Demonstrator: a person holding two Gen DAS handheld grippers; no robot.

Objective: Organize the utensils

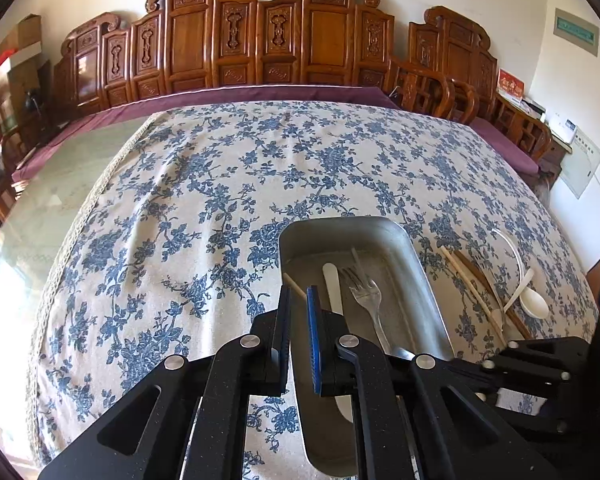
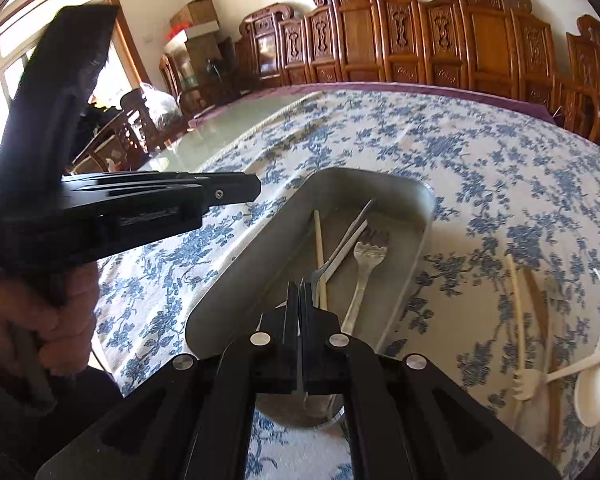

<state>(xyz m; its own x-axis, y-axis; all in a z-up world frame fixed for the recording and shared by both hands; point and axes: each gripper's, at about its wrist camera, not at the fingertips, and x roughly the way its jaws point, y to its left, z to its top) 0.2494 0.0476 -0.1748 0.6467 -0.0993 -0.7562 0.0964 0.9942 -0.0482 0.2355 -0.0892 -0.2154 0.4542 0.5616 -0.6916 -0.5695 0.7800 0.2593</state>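
Two grippers are seen near: the left gripper (image 1: 298, 300) nearly closed and apparently empty, the right gripper (image 2: 300, 296) shut on nothing. Light, stiff, slippery utensils (image 2: 556, 360) lie on the cloth (image 2: 500, 180) beside the tray (image 2: 420, 248); thin handles are best pinched mid-shaft. Carved chairs (image 2: 480, 40) stand beyond.

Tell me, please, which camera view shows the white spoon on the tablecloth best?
The left wrist view: the white spoon shows whole, bowl and handle, right of the metal tray. In the right wrist view the spoon sits at the frame edge, distorted.
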